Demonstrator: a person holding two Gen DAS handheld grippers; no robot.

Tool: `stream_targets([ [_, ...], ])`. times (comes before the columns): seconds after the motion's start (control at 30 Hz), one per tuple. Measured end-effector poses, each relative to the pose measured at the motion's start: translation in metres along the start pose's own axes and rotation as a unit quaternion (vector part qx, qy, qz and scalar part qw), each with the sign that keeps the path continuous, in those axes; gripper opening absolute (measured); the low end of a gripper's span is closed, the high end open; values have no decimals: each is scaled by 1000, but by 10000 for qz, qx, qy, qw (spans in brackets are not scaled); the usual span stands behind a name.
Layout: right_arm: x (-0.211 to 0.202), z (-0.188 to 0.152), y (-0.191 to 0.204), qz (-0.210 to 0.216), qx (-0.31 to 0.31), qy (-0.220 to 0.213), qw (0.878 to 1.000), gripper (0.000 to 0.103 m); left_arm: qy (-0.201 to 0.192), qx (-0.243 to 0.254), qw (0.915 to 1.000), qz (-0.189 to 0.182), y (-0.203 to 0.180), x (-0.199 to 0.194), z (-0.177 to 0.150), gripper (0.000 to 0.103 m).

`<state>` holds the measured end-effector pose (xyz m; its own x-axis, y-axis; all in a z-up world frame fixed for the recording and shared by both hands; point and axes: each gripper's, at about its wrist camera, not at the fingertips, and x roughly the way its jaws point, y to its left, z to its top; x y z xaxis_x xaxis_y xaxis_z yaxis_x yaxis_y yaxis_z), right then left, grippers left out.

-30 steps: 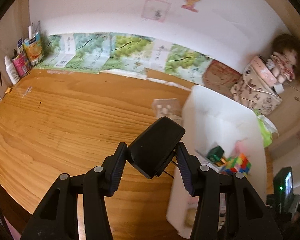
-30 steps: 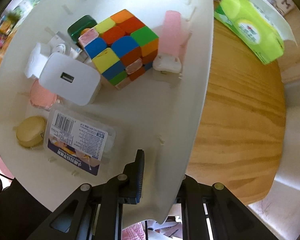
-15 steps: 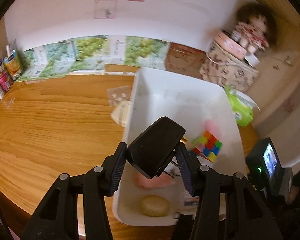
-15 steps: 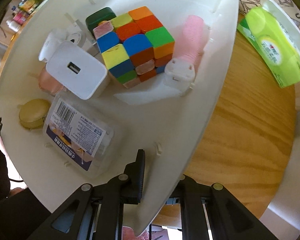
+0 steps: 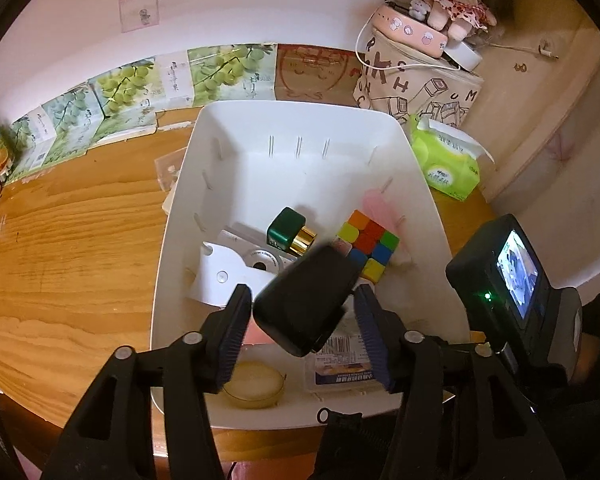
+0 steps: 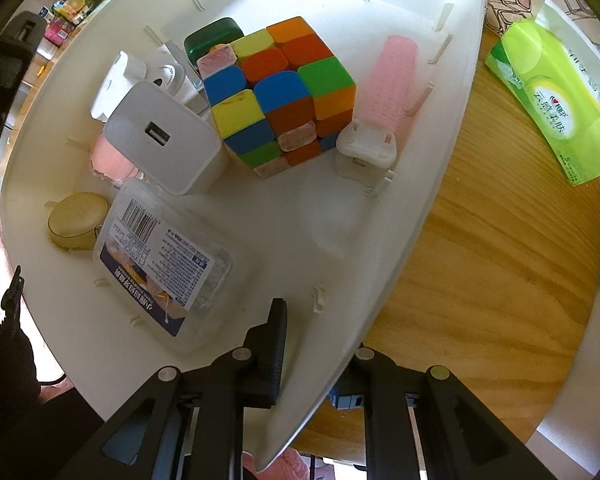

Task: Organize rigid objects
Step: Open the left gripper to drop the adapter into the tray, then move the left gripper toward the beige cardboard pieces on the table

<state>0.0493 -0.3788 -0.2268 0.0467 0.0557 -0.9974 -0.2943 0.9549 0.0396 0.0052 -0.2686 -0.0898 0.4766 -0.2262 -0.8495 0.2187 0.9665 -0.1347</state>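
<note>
We see the left gripper (image 5: 303, 296) tilted steeply down over the near half of the white plastic bin (image 5: 300, 105). A black rounded box (image 5: 300, 312) sits between its jaws above the bin floor. The jaws have just been opening. The left pad looks to be touching the box and a thin gap shows at the right pad, so nothing clamps it now. The box's far edge is blurred.

The right gripper (image 6: 320, 332) points straight down at the bin's near-right rim. Its jaws are narrow and pinch the wall, one finger inside and the other outside over the wooden desk (image 5: 60, 260).

In the bin:
- A multicoloured puzzle cube (image 6: 280, 96) is mid-floor.
- A white USB charger block (image 6: 160, 140) is just left of the cube.
- A dark green capped bottle with a gold neck (image 5: 288, 232) is behind the cube, on its far left.
- A pink ribbed piece (image 6: 392, 80) leans at the right wall.
- A small white plug (image 6: 364, 152) is at the near end of the pink piece.
- A clear plastic case with a barcode label (image 6: 160, 260) lies near us.
- A tan round disc (image 6: 76, 220) touches the case's left side.

A green tissue pack (image 6: 556, 100) lies on the desk right of the bin, apart from it.
</note>
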Motion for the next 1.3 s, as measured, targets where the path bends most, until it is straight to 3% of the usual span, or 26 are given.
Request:
stream_targets([
  [0.07, 0, 0, 0, -3, 26, -5, 10000, 17, -85, -4, 10000, 15, 2, -3, 1, 76],
  [0.43, -2, 2, 2, -195, 279, 44, 9994, 14, -58, -285, 9996, -17, 43, -5, 10, 77],
  [0.73, -4, 5, -2, -369, 938, 103, 9948, 11, -92, -220, 9997, 29, 89, -12, 25, 77],
  [1.3, -18, -7, -23, -719, 2439, -28, 9671, 11, 111, 282, 9995, -13, 164, 6, 53, 77],
])
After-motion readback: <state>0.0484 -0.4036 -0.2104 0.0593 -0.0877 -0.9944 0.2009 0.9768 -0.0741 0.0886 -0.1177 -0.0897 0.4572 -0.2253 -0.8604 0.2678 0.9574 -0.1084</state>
